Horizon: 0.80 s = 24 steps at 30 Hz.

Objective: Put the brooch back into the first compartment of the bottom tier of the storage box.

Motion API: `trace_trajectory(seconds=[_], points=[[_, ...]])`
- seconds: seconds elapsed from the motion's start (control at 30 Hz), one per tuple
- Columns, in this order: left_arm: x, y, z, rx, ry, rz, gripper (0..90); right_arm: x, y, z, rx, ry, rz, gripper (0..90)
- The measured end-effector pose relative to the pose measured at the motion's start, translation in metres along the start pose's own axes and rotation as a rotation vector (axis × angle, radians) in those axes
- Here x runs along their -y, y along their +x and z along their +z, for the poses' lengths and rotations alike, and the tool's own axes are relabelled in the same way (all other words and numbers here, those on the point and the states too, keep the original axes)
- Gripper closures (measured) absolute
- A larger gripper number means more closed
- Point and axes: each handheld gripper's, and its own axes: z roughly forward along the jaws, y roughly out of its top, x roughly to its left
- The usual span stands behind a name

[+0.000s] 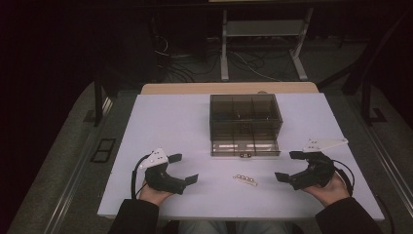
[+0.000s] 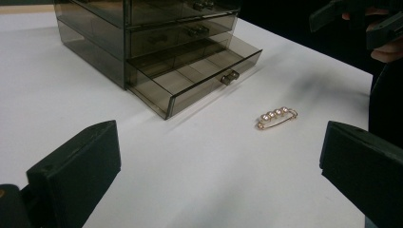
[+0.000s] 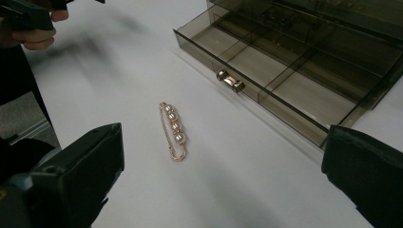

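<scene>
Closing on the pearl pin (image 3: 173, 131), lying flat between both tongs near the open bottom drawer (image 3: 285, 80); right gripper (image 1: 290, 167) and left gripper (image 1: 183, 168) both wide; pinch across its narrow width, low.

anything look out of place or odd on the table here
Only the pearl brooch stands out: it lies loose on the white table in front of the smoky drawer box, whose bottom drawer is pulled open. Nothing looks spilled or damaged. Both grippers are open and apart from it.
</scene>
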Motion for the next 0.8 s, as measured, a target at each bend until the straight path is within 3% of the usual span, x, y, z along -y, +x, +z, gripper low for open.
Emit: trace_trajectory(seconds=[0.8], points=[[0.0, -0.001, 0.0, 0.003, 0.004, 0.002, 0.0, -0.025, 0.014, 0.024, -0.05, 0.087, -0.074, 0.0]])
